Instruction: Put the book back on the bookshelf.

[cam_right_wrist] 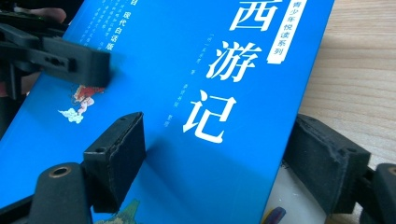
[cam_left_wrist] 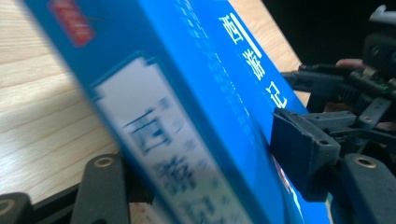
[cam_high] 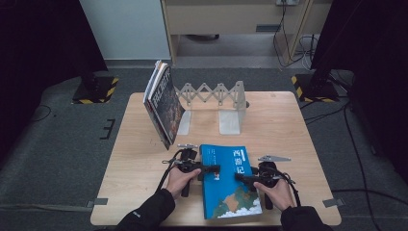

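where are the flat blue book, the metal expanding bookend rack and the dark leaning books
flat blue book (cam_high: 226, 168), high view, middle of its cover
metal expanding bookend rack (cam_high: 230, 121), high view, right upright plate
dark leaning books (cam_high: 166, 103), high view, front cover

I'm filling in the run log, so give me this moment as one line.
left gripper: shut on blue book left edge | right gripper: shut on its right edge | dark books: leaning on rack

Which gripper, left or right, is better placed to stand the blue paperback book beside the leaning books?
Left, probably. The left gripper grips the blue paperback book on the side facing the leaning dark-covered books; the right gripper holds the far edge.
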A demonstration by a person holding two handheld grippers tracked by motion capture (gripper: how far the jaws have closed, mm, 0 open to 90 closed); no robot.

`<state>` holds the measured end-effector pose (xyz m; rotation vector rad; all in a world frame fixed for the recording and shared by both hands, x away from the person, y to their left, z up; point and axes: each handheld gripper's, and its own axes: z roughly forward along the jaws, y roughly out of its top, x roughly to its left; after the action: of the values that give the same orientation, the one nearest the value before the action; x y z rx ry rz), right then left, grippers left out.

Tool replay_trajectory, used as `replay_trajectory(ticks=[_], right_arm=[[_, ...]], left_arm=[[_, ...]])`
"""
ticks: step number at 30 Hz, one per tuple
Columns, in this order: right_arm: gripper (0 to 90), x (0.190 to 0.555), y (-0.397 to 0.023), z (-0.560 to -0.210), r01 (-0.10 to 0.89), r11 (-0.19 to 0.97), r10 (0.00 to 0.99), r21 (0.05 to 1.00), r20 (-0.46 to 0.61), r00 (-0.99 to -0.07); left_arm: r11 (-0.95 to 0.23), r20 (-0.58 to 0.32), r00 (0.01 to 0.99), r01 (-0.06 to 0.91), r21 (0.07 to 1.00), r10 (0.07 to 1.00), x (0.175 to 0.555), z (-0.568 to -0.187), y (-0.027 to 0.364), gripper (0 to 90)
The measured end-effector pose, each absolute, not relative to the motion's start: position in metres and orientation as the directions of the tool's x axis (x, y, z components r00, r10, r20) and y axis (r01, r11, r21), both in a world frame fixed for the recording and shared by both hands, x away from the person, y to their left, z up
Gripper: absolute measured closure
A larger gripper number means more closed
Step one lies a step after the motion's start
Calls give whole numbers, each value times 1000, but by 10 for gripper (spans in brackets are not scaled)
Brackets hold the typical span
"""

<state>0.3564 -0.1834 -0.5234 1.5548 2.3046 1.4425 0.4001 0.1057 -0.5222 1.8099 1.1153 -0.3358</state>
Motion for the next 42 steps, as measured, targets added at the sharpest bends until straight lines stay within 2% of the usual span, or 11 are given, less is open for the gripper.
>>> replay_trajectory(ticks=[9,14,19,32,42], right_arm=[[217,358,-185,-523,727,91,722,681,457,-519],[235,359,-185,-523,731,90,719,677,464,-518],[260,361,-186,-520,730,95,716,677,463,-522],[444,366,-191,-504,694,70,687,716,470,-555],[515,366,-195,-490,654,50,687,755,449,-571]], left_arm=[[-99,-667,530,815,571,524,398,-515,111,470],[-104,-667,526,819,564,528,397,-512,111,480],[-123,-630,557,794,596,541,395,-503,110,489],[-116,-584,595,749,653,552,394,-478,118,532],[-108,-548,629,705,701,552,391,-459,117,556]])
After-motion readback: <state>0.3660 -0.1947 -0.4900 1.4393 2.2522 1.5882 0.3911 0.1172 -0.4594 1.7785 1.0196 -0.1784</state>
